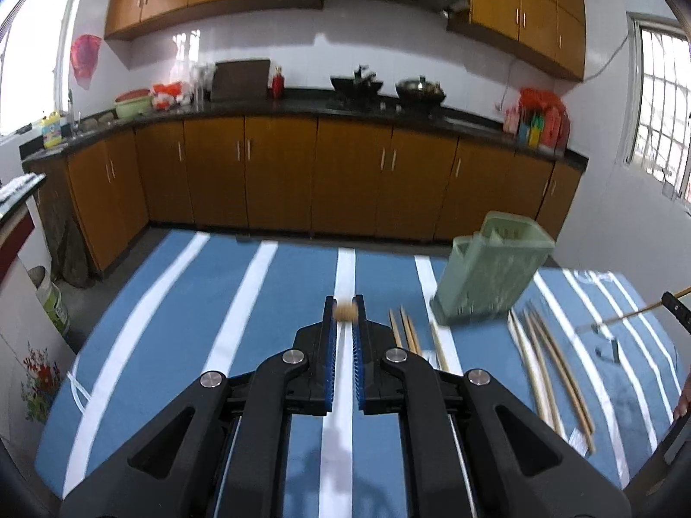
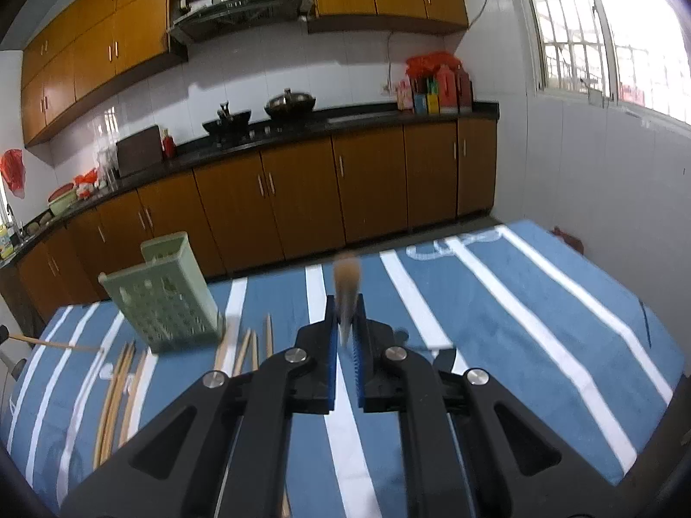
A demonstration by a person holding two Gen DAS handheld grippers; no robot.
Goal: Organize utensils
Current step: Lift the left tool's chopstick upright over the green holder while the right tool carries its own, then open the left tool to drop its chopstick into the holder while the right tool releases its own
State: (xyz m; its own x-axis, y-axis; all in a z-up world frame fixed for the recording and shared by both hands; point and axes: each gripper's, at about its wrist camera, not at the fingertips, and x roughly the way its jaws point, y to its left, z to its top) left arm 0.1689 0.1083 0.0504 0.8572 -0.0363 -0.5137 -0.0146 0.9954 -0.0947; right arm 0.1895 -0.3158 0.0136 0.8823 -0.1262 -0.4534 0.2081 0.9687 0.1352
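My left gripper [image 1: 344, 311] is shut on a wooden chopstick [image 1: 345, 311], seen end-on between the tips, above the striped table. My right gripper [image 2: 345, 306] is shut on another wooden chopstick [image 2: 346, 278] that sticks up and forward, blurred. A green perforated utensil holder [image 1: 492, 274] stands tilted to the right of the left gripper; in the right wrist view the holder [image 2: 166, 298] stands to the left. Several loose chopsticks [image 1: 555, 371] lie on the cloth by the holder; they also show in the right wrist view [image 2: 116, 393].
The table carries a blue cloth with white stripes [image 2: 518, 323]. Kitchen cabinets [image 1: 345, 172] and a dark counter with woks stand beyond the far table edge. The other gripper's chopstick [image 1: 626, 315] shows at the right edge of the left wrist view.
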